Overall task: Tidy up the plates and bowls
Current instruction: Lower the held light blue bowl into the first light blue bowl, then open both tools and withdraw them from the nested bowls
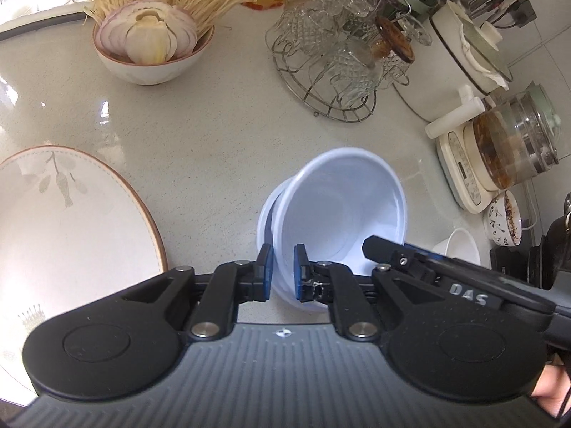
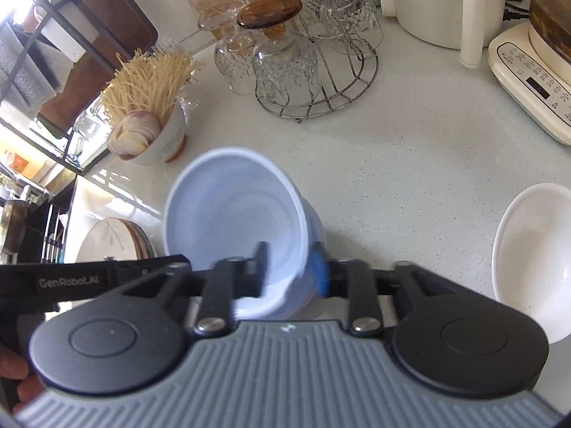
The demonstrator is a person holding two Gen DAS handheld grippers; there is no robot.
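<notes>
Two pale-blue bowls (image 1: 339, 214) are seen nested, tilted above the table (image 1: 214, 135), rim gripped by both the left tongs (image 1: 283, 273) and right tongs (image 2: 291, 271). White bowl (image 2: 528, 260) & plate (image 1: 71, 221) not yet stacked; approx. half left.

Our left gripper (image 1: 282, 271) had matte black linkage arms with silver pivot screws, blue pads (image 1: 299, 267) on its fingers, two round black discs at the lower corners of the frame and a ribbed grey base between them. Our right gripper (image 2: 291, 267) was built the same, its blue pad blurred. White "DAS" lettering showed at right in the left view, "GenRobot.AI" at left in the right view, and bare skin at the lower edges.
</notes>
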